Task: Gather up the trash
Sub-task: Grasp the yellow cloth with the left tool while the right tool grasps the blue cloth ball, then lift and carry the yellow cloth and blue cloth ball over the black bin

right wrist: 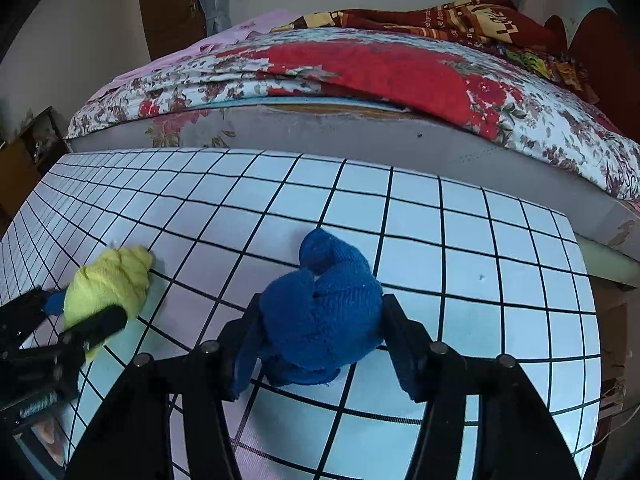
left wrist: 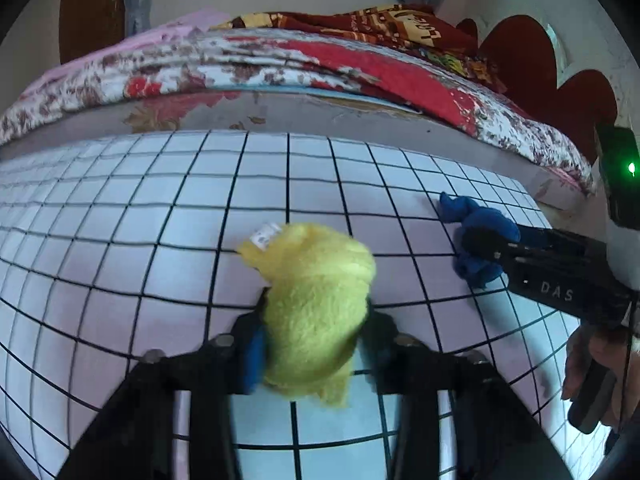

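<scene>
A crumpled yellow cloth point(left wrist: 316, 308) with a small white tag sits between the fingers of my left gripper point(left wrist: 316, 344), which is shut on it over the white gridded table point(left wrist: 160, 208). It also shows in the right wrist view point(right wrist: 112, 284), with the left gripper point(right wrist: 86, 316) around it. A crumpled blue cloth point(right wrist: 320, 320) is squeezed between the fingers of my right gripper point(right wrist: 320, 340). In the left wrist view the blue cloth point(left wrist: 476, 236) lies at the right with the right gripper point(left wrist: 480, 244) shut on it.
A bed with a floral red and white quilt point(right wrist: 360, 76) runs along the table's far edge. A dark red headboard point(left wrist: 560, 92) stands at the right. The table's right edge point(right wrist: 592, 320) is close to the blue cloth. A window is behind the bed.
</scene>
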`<action>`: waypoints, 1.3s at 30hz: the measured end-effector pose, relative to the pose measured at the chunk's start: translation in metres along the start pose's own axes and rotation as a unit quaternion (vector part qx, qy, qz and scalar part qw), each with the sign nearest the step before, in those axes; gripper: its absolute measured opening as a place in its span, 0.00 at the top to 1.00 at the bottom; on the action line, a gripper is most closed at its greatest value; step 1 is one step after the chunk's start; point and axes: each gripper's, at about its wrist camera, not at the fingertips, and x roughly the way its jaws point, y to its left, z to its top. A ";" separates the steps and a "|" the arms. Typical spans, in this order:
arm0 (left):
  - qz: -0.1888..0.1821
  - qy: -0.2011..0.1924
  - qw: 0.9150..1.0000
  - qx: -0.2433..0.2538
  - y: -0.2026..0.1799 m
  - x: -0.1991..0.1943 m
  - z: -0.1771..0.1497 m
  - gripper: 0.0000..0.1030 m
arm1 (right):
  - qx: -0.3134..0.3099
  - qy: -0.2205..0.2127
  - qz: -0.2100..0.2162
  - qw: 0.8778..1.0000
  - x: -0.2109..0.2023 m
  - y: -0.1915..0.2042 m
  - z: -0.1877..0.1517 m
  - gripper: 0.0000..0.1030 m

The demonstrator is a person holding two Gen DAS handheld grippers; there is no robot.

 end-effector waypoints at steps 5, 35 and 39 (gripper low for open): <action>0.005 -0.017 1.000 0.006 -0.001 -0.015 -0.005 0.68 | -0.009 -0.014 0.020 1.000 -0.019 -0.001 -0.007 0.57; 0.082 -0.115 0.988 0.069 -0.063 -0.235 -0.115 0.68 | -0.021 -0.184 0.023 0.982 -0.284 0.032 -0.150 0.57; 0.078 -0.133 0.985 0.083 -0.081 -0.254 -0.124 0.68 | -0.024 -0.202 0.016 0.979 -0.314 0.032 -0.171 0.57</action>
